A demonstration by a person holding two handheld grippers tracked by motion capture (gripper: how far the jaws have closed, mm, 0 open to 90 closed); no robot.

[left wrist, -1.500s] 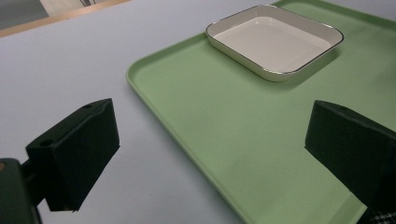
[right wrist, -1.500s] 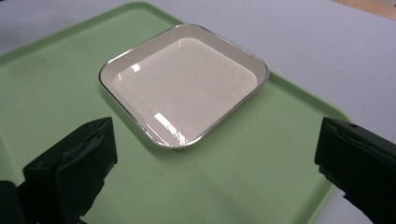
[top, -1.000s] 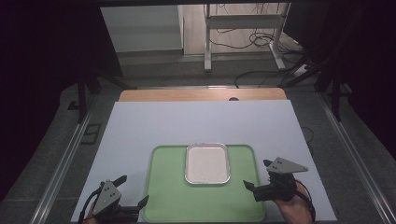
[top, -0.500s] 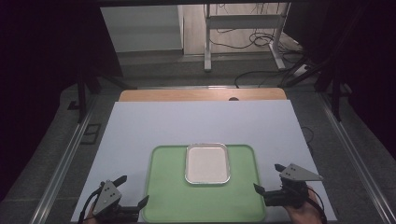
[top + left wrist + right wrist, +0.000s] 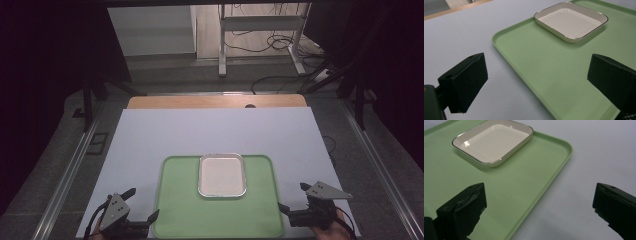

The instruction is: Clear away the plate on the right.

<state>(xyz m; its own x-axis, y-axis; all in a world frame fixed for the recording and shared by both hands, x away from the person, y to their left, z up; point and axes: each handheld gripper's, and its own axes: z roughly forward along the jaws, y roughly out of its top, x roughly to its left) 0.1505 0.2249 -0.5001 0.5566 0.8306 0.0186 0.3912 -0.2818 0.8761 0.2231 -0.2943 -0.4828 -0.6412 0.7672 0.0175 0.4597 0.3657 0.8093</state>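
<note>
High view: the green tray (image 5: 220, 220) lies at the near middle of the table (image 5: 165, 135); the white dish (image 5: 222, 175) sits on its far half. The left gripper (image 5: 142, 207) flanks the tray's near-left corner, the right gripper (image 5: 295, 200) its near-right edge.

Left gripper view: jaws wide apart, holding nothing, straddling the tray's left rim (image 5: 509, 60).

Right gripper view: jaws wide apart, holding nothing, straddling the tray's right rim (image 5: 549, 182).
</note>
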